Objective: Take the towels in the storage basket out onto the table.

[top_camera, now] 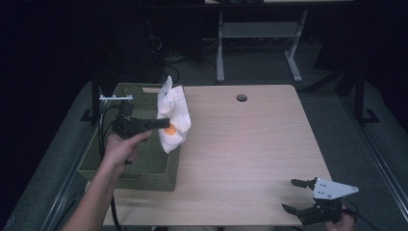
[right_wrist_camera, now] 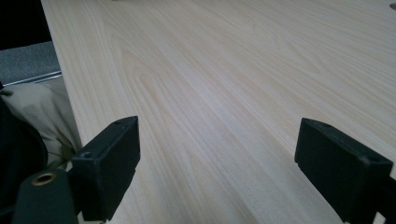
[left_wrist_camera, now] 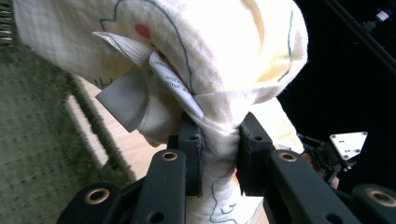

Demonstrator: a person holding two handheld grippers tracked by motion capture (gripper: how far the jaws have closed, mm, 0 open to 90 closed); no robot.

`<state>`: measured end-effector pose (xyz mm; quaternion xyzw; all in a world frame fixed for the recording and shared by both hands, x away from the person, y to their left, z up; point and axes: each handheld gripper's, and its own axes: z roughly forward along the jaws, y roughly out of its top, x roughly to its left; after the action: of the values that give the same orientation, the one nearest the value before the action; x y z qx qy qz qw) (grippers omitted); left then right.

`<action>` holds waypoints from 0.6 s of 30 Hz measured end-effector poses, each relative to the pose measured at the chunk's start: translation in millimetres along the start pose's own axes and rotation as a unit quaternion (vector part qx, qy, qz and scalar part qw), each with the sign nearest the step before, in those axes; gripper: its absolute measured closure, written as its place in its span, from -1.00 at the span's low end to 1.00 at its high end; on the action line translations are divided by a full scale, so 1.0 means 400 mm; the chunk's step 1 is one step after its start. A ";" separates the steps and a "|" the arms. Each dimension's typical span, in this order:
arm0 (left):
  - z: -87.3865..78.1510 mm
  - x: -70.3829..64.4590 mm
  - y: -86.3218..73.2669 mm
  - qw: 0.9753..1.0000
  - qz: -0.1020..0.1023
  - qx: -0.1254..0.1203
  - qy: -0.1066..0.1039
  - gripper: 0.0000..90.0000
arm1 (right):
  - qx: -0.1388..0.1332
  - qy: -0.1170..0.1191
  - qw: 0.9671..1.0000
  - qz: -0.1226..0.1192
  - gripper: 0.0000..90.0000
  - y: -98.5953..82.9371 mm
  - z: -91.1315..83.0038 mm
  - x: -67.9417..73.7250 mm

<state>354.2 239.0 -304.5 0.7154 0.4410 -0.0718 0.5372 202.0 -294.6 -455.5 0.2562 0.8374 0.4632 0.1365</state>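
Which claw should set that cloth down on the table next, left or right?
Left. The left claw is already shut on the cream cloth, holding it up over the edge of the green basket, beside bare table. The right claw is open, holds nothing, and sits at the table's near right corner.

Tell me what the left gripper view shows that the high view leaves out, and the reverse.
Left gripper view alone: a white care label on the cream cloth, red and blue print, and the cloth bunched between the jaws. High view alone: the whole green basket, the table with its hole, the left hand. Both: the cloth held by the left hand-held gripper, and the right hand-held gripper open.
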 end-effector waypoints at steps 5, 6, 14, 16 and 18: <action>0.023 -0.006 0.003 1.000 0.001 0.008 -0.002 0.67 | -0.001 -0.001 1.000 -0.001 -0.69 -0.001 -0.003 0.000; 0.028 -0.007 0.003 1.000 0.003 0.011 -0.001 0.67 | -0.001 -0.001 1.000 -0.001 -0.69 -0.001 -0.003 0.000; 0.079 -0.024 0.007 1.000 0.010 0.026 -0.008 0.67 | -0.002 0.000 1.000 0.001 -0.69 -0.001 -0.003 0.000; 0.084 -0.025 0.008 0.999 0.012 0.028 -0.009 0.67 | -0.003 0.000 1.000 0.002 -0.69 0.000 -0.003 0.000; 0.096 -0.030 0.009 0.999 0.011 0.028 -0.012 0.67 | -0.004 -0.001 1.000 0.002 -0.69 0.000 -0.003 0.000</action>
<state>363.8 200.3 -311.1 0.7338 0.4244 -0.0869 0.5233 201.5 -295.5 -454.7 0.2572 0.8353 0.4662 0.1372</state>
